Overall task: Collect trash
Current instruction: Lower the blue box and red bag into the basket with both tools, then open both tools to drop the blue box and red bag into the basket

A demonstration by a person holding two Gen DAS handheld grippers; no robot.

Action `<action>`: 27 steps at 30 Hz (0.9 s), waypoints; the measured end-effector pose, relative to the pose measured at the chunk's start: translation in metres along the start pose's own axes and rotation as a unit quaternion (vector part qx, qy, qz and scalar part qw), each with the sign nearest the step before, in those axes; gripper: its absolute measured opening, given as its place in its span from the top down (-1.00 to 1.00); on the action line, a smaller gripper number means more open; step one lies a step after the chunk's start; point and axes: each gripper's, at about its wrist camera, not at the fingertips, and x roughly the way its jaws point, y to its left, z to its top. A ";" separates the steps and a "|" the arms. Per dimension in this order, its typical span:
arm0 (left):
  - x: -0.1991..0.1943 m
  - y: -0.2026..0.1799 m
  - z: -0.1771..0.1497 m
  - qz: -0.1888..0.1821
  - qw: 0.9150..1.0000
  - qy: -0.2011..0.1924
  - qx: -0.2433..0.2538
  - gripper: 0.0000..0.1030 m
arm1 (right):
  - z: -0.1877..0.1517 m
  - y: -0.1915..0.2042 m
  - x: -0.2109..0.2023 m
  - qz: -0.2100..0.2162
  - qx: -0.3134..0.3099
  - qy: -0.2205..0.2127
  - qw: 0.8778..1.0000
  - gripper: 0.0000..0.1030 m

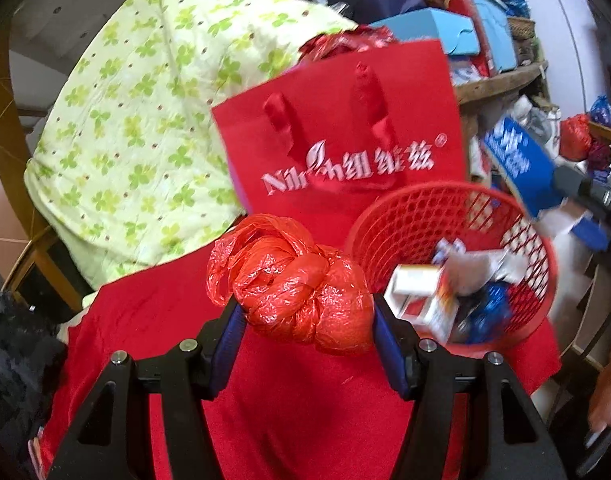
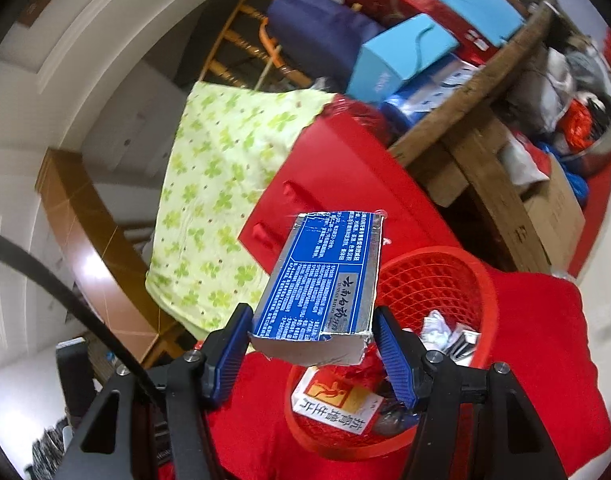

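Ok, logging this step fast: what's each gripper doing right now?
Left gripper: shut on the knotted red plastic bag.
Right gripper: shut on the blue and silver carton.

On my left camera I read white lettering on the red paper bag point(image 1: 337, 136): Latin letters beginning "Ni", partly hidden by a leaf logo, then Chinese characters and a small ® mark. My right camera shows a blue box point(image 2: 317, 280) covered in dense white Chinese print, too small for me to read, with a silver label bearing brush-style characters, seemingly "云南白药". Inside the red basket point(image 2: 465, 280) lies a white box point(image 2: 337, 404) with large Chinese characters, seen upside down, beside an orange figure logo.
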 end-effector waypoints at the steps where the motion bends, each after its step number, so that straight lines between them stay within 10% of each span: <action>1: 0.000 -0.003 0.006 -0.007 1.000 -0.005 0.000 -0.23 | 0.002 -0.003 -0.001 -0.002 0.007 -0.002 1.000 -0.27; 27: 0.081 -0.020 0.055 -0.193 0.976 0.027 -0.098 -0.49 | 0.003 -0.026 0.016 -0.023 0.046 0.047 0.998 -0.45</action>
